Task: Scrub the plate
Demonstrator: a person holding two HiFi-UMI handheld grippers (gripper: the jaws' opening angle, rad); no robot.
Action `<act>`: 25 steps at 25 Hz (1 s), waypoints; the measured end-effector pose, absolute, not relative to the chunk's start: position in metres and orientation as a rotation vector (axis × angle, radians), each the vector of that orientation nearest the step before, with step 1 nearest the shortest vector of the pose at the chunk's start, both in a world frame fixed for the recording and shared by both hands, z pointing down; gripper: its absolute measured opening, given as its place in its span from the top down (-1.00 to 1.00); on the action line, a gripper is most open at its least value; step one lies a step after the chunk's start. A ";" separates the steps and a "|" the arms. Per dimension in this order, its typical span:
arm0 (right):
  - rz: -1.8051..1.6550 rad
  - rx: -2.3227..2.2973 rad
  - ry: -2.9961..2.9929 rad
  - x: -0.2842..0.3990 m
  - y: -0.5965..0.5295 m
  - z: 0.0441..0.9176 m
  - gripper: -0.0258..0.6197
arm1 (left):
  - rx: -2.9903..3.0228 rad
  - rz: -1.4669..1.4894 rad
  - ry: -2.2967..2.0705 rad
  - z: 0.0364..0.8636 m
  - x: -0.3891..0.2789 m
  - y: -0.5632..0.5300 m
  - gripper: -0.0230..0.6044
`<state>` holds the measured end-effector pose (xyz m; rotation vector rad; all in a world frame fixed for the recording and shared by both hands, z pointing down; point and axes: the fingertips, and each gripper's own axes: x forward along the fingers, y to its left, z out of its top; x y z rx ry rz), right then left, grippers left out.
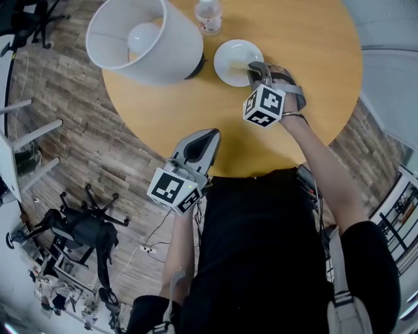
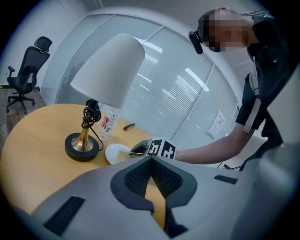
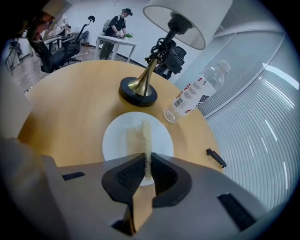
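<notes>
1. Lamp (image 1: 147, 39): the head view looks down into the white shade, which hides most of the base. The brass stem and black base show in the left gripper view. It stands on the round wooden table (image 1: 307, 78), to the left of the plate.
2. Left gripper (image 2: 150, 159): jaw tips are closed together with nothing between them. Only table wood shows through the gap behind the pads. It sits over the near table edge, well apart from the plate. I can't tell whether it touches the tabletop.
3. Bottle (image 1: 209, 16): clear with a red-and-white label. It is cut off by the top edge in the head view. In the right gripper view it stands just beyond the plate, on the right.
4. Plate (image 3: 117, 136): white, flat on the table, near the lamp base. In the head view its right side is covered by the right gripper.
5. Sponge (image 3: 146, 136): a thin beige pad seen edge-on, lying across the plate's middle. Its near end is buried between the pads. It is hard to pick out in the head view.
6. Right gripper (image 3: 146, 161): jaws are clamped narrow on the sponge, with the tips over the plate's near rim.
7. Small black item (image 3: 216, 158): on the table right of the plate, too small to identify.
</notes>
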<state>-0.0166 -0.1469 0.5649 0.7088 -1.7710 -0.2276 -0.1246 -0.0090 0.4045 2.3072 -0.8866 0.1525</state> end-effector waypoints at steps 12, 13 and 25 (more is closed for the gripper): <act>-0.271 0.754 -1.691 0.004 -0.222 0.563 0.83 | 2.291 0.163 -0.901 0.413 -0.129 -0.011 0.89; -0.279 0.756 -1.682 0.004 -0.227 0.562 0.83 | 2.288 0.162 -0.903 0.412 -0.130 -0.012 0.89; -0.365 0.823 -1.636 -0.007 -0.240 0.553 0.83 | 2.285 0.154 -0.910 0.413 -0.133 -0.014 0.89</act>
